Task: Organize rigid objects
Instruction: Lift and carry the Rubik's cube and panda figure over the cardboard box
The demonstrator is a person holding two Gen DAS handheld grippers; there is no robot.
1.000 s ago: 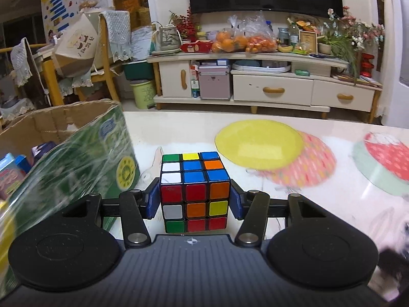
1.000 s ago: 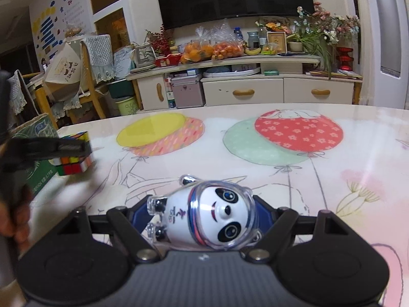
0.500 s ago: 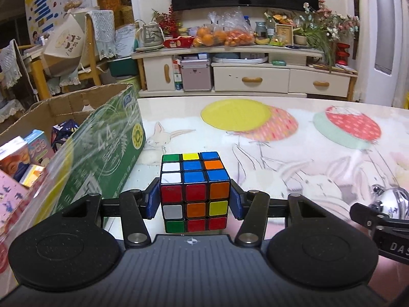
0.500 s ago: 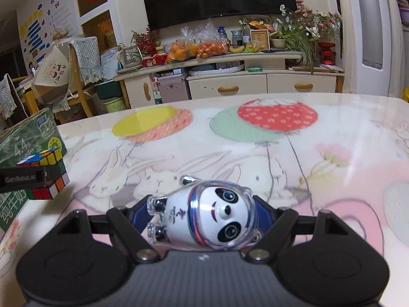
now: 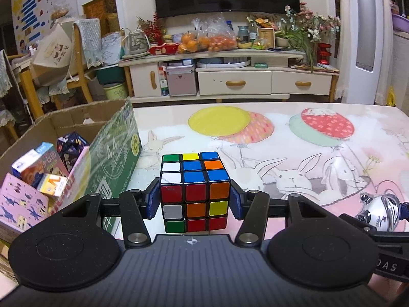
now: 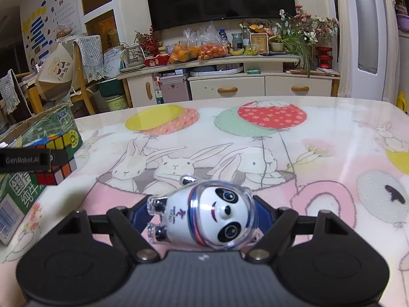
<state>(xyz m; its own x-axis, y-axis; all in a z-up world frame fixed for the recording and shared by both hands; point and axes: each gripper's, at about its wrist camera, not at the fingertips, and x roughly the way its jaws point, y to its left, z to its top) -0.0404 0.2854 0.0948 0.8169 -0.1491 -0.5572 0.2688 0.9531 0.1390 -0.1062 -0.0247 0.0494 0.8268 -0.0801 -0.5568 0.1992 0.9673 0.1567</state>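
The cube [image 5: 194, 192] is glossy plastic: black body with smooth coloured stickers that catch the light. The left gripper [image 5: 194, 199] has matt black plastic arms, dull blue pads [image 5: 152, 201] and bright metal pivot pins; its housing at the near edge is ribbed, dark and non-reflective. The panda figure [image 6: 209, 216] is white plastic inside a clear, highly glossy shell, with silvery chrome-like ears. The right gripper [image 6: 204, 217] has the same matt black finish. The table [image 6: 319, 138] carries a smooth, shiny printed covering that shows soft reflections. The box [image 5: 112, 151] at the left is cardboard: raw brown and matt inside, green printed and slightly glossy outside. The far cabinet [image 5: 235, 83] looks painted and smooth.
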